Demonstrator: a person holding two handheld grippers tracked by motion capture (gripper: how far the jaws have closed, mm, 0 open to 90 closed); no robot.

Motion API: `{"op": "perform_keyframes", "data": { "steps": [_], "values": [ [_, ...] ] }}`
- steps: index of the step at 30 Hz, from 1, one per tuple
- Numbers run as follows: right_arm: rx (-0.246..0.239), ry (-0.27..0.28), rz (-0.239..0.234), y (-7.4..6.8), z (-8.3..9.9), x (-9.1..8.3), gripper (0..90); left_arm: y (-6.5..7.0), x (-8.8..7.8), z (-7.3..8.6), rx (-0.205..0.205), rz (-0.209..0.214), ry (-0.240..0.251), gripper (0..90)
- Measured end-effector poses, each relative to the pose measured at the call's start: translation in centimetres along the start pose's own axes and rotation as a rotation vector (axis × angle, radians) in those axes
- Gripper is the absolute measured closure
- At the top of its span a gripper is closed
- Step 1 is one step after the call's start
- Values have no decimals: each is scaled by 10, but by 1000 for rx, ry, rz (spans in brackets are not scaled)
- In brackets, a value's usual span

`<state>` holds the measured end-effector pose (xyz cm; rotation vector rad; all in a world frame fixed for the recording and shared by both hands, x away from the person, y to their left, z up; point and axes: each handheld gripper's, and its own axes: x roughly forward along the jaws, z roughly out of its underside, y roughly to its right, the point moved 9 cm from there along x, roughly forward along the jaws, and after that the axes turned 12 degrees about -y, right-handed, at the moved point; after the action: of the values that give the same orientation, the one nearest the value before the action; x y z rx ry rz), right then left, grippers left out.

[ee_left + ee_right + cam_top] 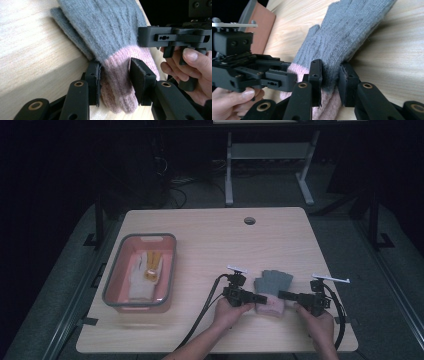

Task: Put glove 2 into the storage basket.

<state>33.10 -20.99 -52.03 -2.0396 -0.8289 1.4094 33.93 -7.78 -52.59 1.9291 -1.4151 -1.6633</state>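
Grey knit glove [272, 287] with pink cuff lies flat on the wooden table [210, 245], near the front edge, right of centre, fingers pointing away from the person. A second grey layer pokes out under it in the left gripper view [67, 32]; can't tell whether it's a second glove. No brand, label or writing readable on the glove, grippers or bin.

Left gripper [255, 298] comes in from the glove's left side. Its jaws are pinched onto the pink cuff [117, 80], pads pressing the knit on both sides just below the grey/pink line. Right gripper [286, 295] comes in from the right and bites the same glove at the colour change, jaws squeezed onto the grey knit with pink cuff below [331, 75]. Both sets of jaws are narrow, with only bunched fabric between them. The two grippers face each other across the cuff, tips close but apart, each held by one hand; left hand [231, 312], right hand [317, 320].

Glove is just beside the front table edge, right edge a bit further off. Open bare wood behind the glove and to its left. Grey-rimmed pink bin [116, 280] sits at the left side of the table, well apart from the glove, with a white glove [142, 277] with yellow bits inside. Cable hole [249, 220] near the far edge. Cables trail off the front edge.
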Motion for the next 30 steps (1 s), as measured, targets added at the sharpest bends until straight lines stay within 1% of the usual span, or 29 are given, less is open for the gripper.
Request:
{"op": "perform_keyframes", "data": {
  "steps": [1, 4, 6, 7, 8, 10, 11, 12, 13, 16, 17, 18, 19, 21, 22, 23, 25, 26, 27, 30],
  "values": [
    [-2, 4, -8, -1, 0, -1, 748, 1, -1, 1, -7, 6, 1, 632],
    [-7, 12, -19, -5, 0, -1, 752, 1, -4, 1, 6, 3, 8, 634],
    [-9, 16, -20, -7, 0, -1, 753, 1, -5, 2, 1, 7, 6, 635],
    [-12, 16, -22, -8, 0, -1, 754, 1, -7, 2, 6, 9, 16, 636],
    [-15, 20, -30, -11, 0, -1, 756, 0, -8, 3, 4, 9, 11, 641],
    [-21, 23, -31, -13, -1, -1, 755, 1, -11, 3, 5, 12, 21, 643],
    [-33, 25, -48, -18, -2, -2, 755, 1, -13, 3, 7, 14, 25, 643],
    [-33, 25, -48, -18, -2, -2, 755, 1, -15, 4, 4, 18, 27, 643],
    [-43, 26, -57, -21, -3, -3, 756, 3, -17, 4, 2, 24, 30, 644],
    [-68, 26, -64, -30, -6, -3, 759, 5, -26, 6, 13, 19, 40, 647],
    [-68, 26, -64, -30, -6, -3, 759, 5, -26, 6, 13, 19, 40, 647],
    [-76, 23, -66, -35, -7, -2, 759, 5, -31, 6, 15, 21, 47, 648],
    [-82, 27, -65, -36, -8, -2, 759, 5, -31, 6, 15, 21, 47, 648],
    [-83, 27, -67, -38, -8, -1, 759, 4, -36, 5, 19, 19, 53, 648],
    [-87, 30, -68, -43, -10, 0, 759, 4, -40, 5, 24, 18, 56, 648],
    [-87, 30, -68, -43, -10, 0, 759, 4, -40, 5, 24, 18, 56, 648],
    [-91, 35, -69, -47, -12, 1, 761, 3, -44, 5, 27, 17, 58, 646],
    [-95, 40, -79, -51, -13, 3, 761, 3, -49, 5, 32, 17, 65, 645],
    [-95, 40, -79, -51, -13, 3, 761, 3, -49, 5, 32, 17, 65, 646],
    [-99, 40, -88, -56, -16, 5, 761, 1, -58, 5, 39, 8, 74, 646]
  ]
}}
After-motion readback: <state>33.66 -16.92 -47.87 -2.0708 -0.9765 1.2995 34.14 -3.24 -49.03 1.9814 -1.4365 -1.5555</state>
